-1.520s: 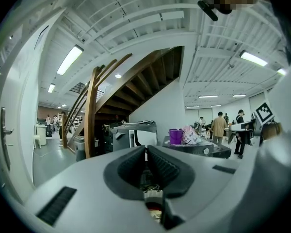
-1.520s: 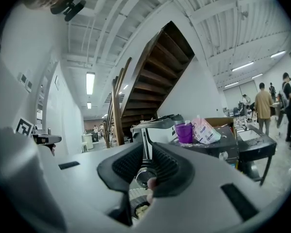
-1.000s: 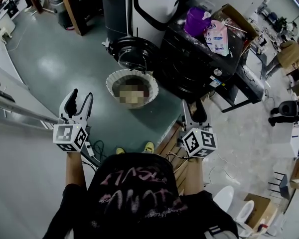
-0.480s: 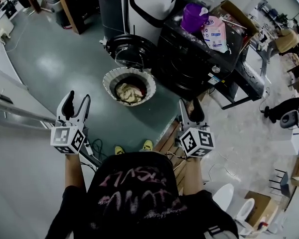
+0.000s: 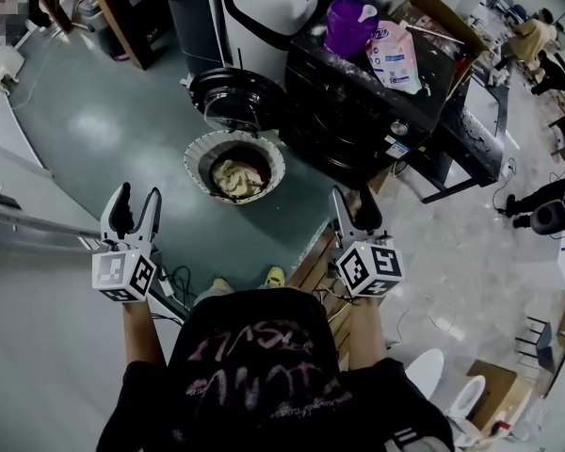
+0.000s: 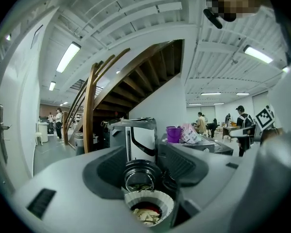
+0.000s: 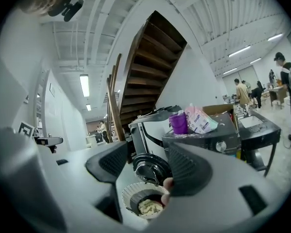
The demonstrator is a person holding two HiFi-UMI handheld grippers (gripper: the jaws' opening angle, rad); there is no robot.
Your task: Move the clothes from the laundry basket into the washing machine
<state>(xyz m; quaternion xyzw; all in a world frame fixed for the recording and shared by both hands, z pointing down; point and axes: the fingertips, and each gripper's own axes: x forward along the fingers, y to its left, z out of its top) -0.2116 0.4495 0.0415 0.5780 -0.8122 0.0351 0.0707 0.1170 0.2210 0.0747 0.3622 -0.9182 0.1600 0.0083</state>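
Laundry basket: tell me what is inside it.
Inside the laundry basket lies a crumpled heap of pale clothes against a dark interior. Whatever lies beneath the heap is covered, and the basket's bottom cannot be seen.

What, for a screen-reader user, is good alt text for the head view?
A person aims the left gripper, jaws just opening wider, and right gripper, both empty, at a laundry basket of clothes beside the washing machine's open door.

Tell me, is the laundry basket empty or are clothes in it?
Not empty. The laundry basket holds a pale heap of clothes, plain in the head view; they lie low inside, well under the rim.
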